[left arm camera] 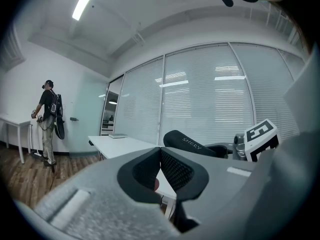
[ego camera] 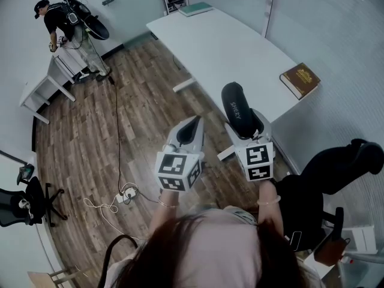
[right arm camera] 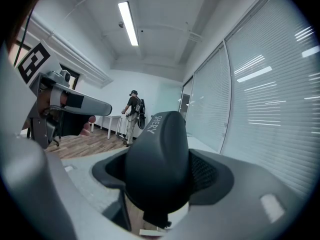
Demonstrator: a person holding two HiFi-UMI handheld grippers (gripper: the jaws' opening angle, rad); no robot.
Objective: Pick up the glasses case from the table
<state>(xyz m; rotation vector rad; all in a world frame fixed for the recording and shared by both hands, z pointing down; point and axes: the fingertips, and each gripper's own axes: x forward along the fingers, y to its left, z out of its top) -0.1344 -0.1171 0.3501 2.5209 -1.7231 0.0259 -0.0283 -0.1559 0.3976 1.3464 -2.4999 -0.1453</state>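
The black glasses case (ego camera: 237,108), lettered in white, is held up off the white table (ego camera: 228,47), near the table's front edge in the head view. My right gripper (ego camera: 245,126) is shut on its lower end. In the right gripper view the case (right arm camera: 157,164) fills the space between the dark pads and sticks out beyond them. My left gripper (ego camera: 193,125) hovers over the wooden floor just left of the case, shut with nothing in it. Its pads (left arm camera: 172,171) meet at the tips, and the case (left arm camera: 192,145) shows beyond them.
A brown book (ego camera: 299,80) lies at the table's right end and a green book (ego camera: 195,8) at its far end. A person (ego camera: 60,23) stands by a small white table (ego camera: 45,86) far left. A cable and power strip (ego camera: 126,192) lie on the floor. Black chairs (ego camera: 336,173) stand nearby.
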